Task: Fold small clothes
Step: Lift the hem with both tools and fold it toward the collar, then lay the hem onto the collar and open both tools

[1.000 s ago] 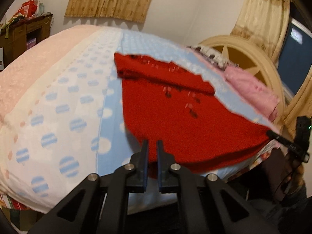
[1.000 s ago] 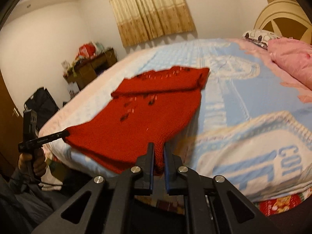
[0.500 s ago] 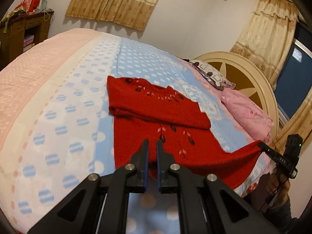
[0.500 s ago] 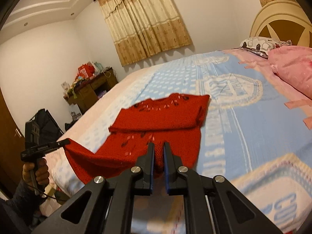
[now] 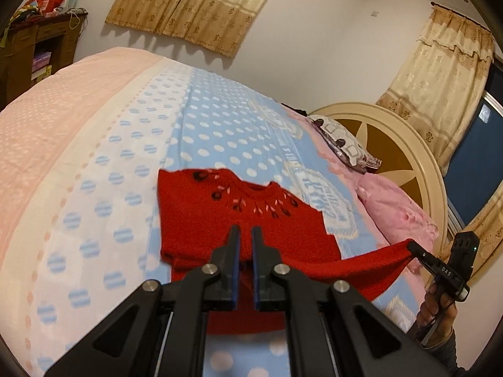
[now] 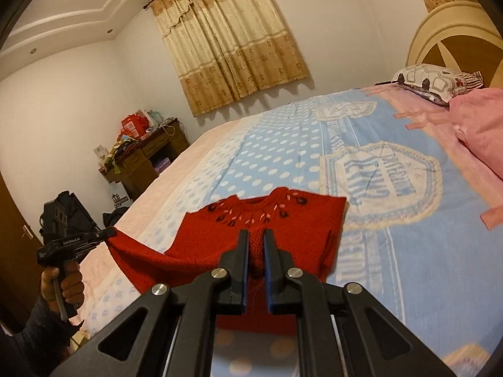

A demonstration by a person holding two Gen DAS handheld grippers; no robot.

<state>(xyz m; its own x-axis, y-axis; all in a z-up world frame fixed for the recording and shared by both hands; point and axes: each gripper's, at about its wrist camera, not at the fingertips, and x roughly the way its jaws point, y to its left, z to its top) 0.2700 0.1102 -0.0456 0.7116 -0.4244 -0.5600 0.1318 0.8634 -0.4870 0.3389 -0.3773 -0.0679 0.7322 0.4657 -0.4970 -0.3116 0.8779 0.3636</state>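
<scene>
1. You're clamping the L gripper (image 5: 245, 232) tight on the hem of the red knit sweater (image 5: 201, 216), corner pinched between its pads.
2. You're pinching the hem's other corner w/ the R gripper (image 6: 255, 235), jaws nearly closed on the knit.
3. The hem's hanging lifted btwn both grippers; the rest is lying just ahead on the dotted blue bedspread (image 6: 283, 144), neckline farthest away.
4. The pink pillow (image 5: 396, 207) is lying beyond, R of the L gripper.

Counting one red sweater (image 5: 201, 220), two claws: left claw (image 5: 244, 235), right claw (image 6: 255, 238). Seeing one bed (image 6: 283, 144), two pillows: patterned pillow (image 5: 342, 144), pink pillow (image 5: 396, 207). Two curtains (image 5: 195, 3), one wooden desk (image 6: 147, 154).
</scene>
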